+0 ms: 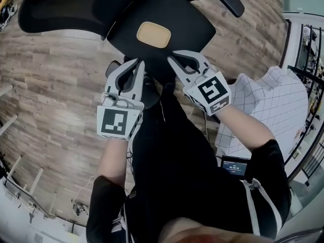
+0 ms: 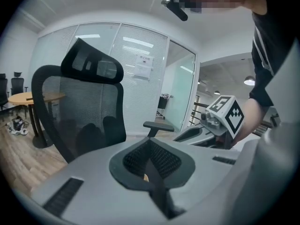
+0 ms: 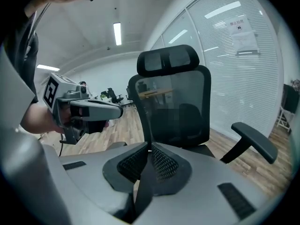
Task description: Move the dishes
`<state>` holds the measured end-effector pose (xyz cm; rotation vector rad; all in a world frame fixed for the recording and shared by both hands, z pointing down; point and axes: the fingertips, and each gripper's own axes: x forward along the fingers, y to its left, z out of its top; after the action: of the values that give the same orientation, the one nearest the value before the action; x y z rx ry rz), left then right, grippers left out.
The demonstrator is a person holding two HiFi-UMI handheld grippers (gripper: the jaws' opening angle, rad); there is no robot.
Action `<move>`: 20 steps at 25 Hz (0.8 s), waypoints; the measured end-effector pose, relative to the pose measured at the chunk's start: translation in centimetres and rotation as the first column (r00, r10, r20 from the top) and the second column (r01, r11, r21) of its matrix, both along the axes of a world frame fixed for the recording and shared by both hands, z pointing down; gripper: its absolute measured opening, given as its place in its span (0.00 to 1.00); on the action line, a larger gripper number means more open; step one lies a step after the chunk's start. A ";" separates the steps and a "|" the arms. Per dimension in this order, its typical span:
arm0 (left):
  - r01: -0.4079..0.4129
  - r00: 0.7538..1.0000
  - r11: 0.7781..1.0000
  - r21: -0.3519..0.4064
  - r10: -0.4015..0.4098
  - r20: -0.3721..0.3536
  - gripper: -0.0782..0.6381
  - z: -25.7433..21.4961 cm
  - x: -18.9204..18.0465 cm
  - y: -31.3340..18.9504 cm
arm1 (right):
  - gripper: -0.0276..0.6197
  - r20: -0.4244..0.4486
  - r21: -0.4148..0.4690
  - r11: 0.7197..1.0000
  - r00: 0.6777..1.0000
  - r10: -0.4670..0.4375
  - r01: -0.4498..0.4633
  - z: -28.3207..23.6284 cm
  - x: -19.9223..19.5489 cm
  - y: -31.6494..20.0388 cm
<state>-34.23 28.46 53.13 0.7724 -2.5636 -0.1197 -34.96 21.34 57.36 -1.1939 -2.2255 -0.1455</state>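
**Left gripper** point(image 1: 132, 67): held in the person's left hand, low and in front of the body. Jaws closed, mesh pads meeting along one line, nothing clamped between them. Marker cube point(image 1: 118, 121) faces up toward the head camera.

**Right gripper** point(image 1: 177, 58): held just beside the left one, tips angled slightly toward it, the two apart. Jaws likewise closed on nothing, pads pressed together.

**Tan dish** point(image 1: 153, 34): flat, rounded-rectangular, pale tan. Lies on the seat of the office chair, roughly mid-seat, just beyond both sets of jaw tips and touched by neither. In the gripper views only a sliver of tan shows below the closed pads.

**Office chair** point(image 1: 185, 22): black, with mesh back, headrest and armrests. It stands directly ahead of the person, seat facing them.

**Floor** point(image 1: 55, 85): wood-plank pattern, brown-grey.

**White gridded cloth** point(image 1: 273, 105): draped over something at the person's right; what lies beneath cannot be told.

**Small screen device** point(image 1: 235, 166): dark, lit display, near the person's right forearm.

**Glass partition** point(image 2: 136, 78): slatted blinds, a paper notice point(image 2: 142, 65) stuck on it, behind the chair.

**Round wooden table** point(image 2: 28, 97): far left of the left gripper view, well apart from the chair.
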 end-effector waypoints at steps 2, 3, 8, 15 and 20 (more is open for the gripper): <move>0.025 1.000 0.999 0.021 -0.024 -0.005 0.11 1.1 -1.0 0.4 | 0.09 -0.015 0.008 1.000 1.000 -0.011 0.011 2.0 -0.6 0.6; 0.028 1.000 0.999 0.021 -0.028 -0.012 0.11 1.8 -1.3 0.5 | 0.09 -0.025 0.013 1.000 1.000 -0.015 0.015 3.0 -0.8 0.7; 0.024 0.999 1.000 0.012 -0.024 -0.034 0.12 4.8 -2.4 0.5 | 0.09 -0.071 0.043 0.999 0.997 -0.030 0.033 7.6 -1.1 0.9; 0.021 0.997 0.999 0.049 -0.017 -0.074 0.11 7.8 -4.3 0.3 | 0.09 -0.116 0.088 0.995 0.992 -0.043 0.053 12.9 -2.2 1.2; 0.029 0.998 0.999 0.035 -0.027 -0.054 0.12 9.4 -6.0 0.3 | 0.09 -0.139 0.123 0.989 0.988 -0.069 0.087 16.9 -2.8 1.7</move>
<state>-40.25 28.80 62.53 0.7366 -2.5281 -0.1926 -37.72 23.06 74.27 -1.1857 -2.0224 -0.2298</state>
